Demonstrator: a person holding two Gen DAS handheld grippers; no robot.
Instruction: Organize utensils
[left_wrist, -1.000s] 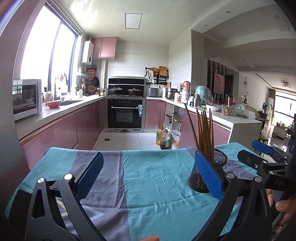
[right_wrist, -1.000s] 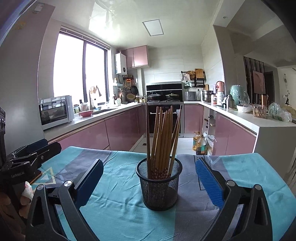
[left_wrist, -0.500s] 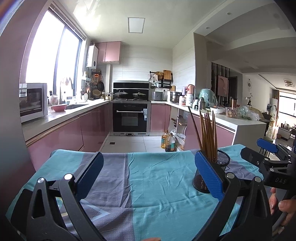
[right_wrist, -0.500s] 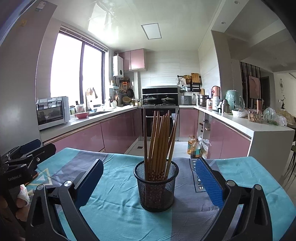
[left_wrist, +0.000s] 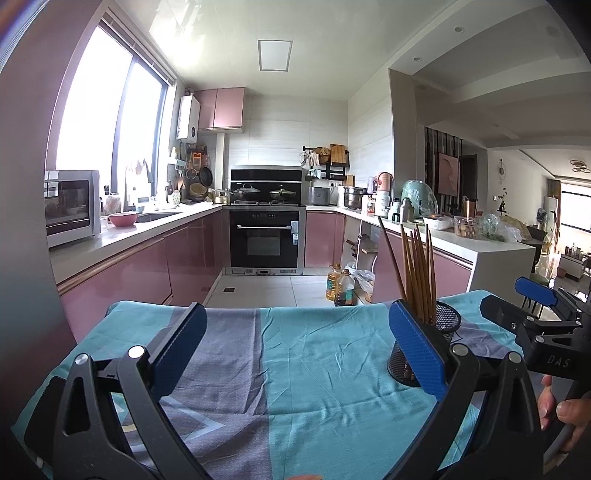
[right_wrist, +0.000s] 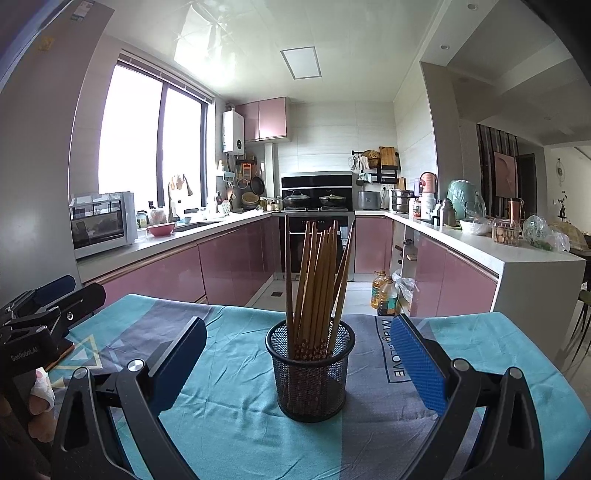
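While both tongs (right_wrist: 299, 363) gape, chopsticks (right_wrist: 317, 280) upright

Black wire-mesh pen cup (left_wrist: 441, 341) partly hidden behind left gripper's blue right finger pad (left_wrist: 415, 349); bare hand (left_wrist: 565, 417) cut off at right edge.

Premises: a domestic kitchen, U-shaped, opening onto a living area at the right. Evidence — pink cabinets (left_wrist: 155, 266) under pale countertops (right_wrist: 480, 243), a built-in oven (left_wrist: 266, 240) with two lidded pots (right_wrist: 314, 201) on the hob above, a microwave (left_wrist: 70, 206) beside the window, and a wall-mounted water heater (right_wrist: 233, 132). Cooking-oil bottles (left_wrist: 341, 288) stand on the tiled floor — household stock, not commercial.
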